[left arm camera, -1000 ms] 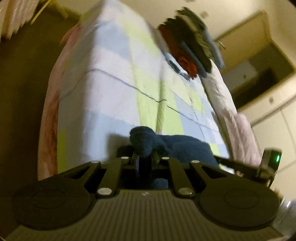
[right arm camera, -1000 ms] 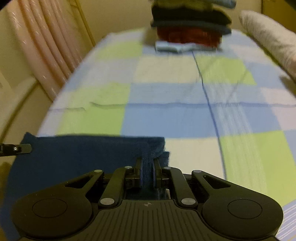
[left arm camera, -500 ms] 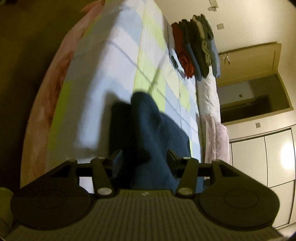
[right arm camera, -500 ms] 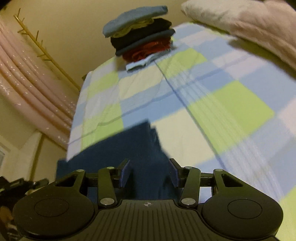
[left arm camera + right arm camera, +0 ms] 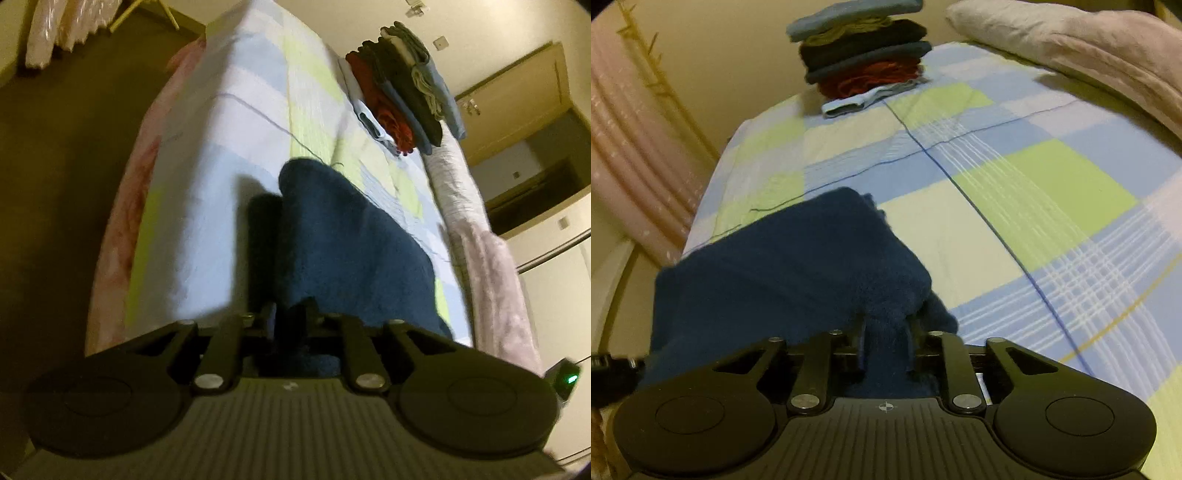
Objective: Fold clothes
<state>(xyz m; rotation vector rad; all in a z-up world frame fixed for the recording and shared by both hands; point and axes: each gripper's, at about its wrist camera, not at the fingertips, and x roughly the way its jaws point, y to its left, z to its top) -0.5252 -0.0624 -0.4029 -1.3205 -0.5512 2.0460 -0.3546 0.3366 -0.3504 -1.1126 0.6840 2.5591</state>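
A dark blue knitted garment (image 5: 351, 251) lies folded near the front edge of the bed. My left gripper (image 5: 289, 314) sits at its near left edge, jaws closing, with a bunch of the blue cloth pinched between the fingers. In the right wrist view the same garment (image 5: 790, 258) spreads to the left. My right gripper (image 5: 885, 332) is at its near right corner, jaws closing, with a thick fold of blue cloth squeezed between the pads.
The bed has a checked sheet (image 5: 1034, 177) in blue, green and white. A stack of folded clothes (image 5: 860, 51) stands at the far end. A pinkish blanket (image 5: 1071, 48) lies along the right side. Dark floor (image 5: 55, 166) runs along the left.
Both grippers held thin garment corners, then stood open above the cloth. Now both have closed again on thicker folds at the near edge, and the garment lies doubled over.
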